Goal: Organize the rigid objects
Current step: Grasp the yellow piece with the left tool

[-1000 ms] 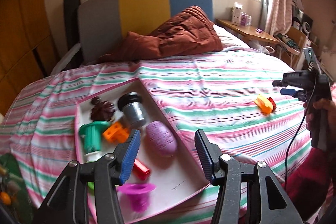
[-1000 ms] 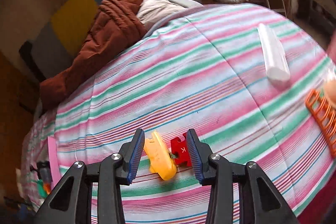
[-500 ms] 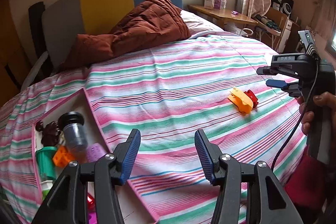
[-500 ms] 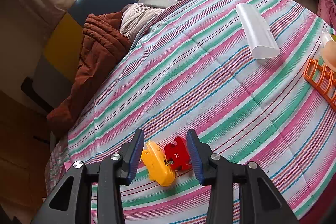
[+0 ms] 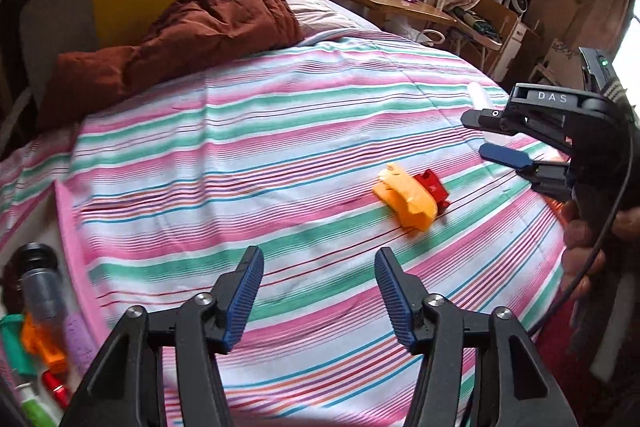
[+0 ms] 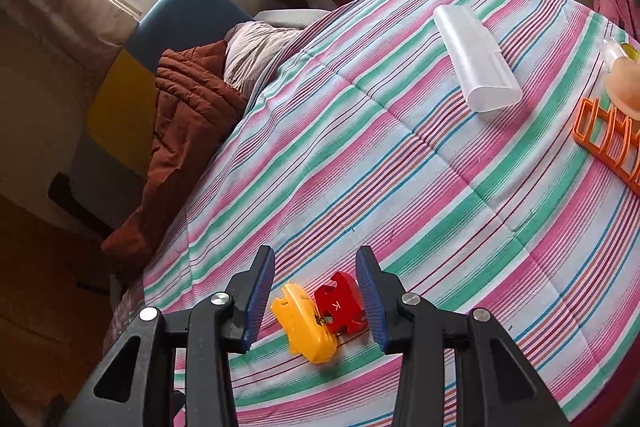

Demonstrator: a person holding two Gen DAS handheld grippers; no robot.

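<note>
Toys (image 5: 44, 339) fill our pink tray (image 5: 74, 251) at far left. Our left gripper (image 5: 319, 293) hangs released over the striped bedspread (image 5: 240, 155). Farther right, our right gripper (image 6: 315, 301), jaws apart, brackets a yellow clip (image 6: 304, 327) touching a red clip (image 6: 340, 303).

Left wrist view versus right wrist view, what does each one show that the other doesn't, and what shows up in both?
Only the left wrist view shows the pink tray with its small items, the open left gripper, and the right gripper from outside. Only the right wrist view shows the orange rack and the open right gripper framing the toys. Both show the yellow toy, red piece, white case, striped bedspread and brown quilt.
</note>
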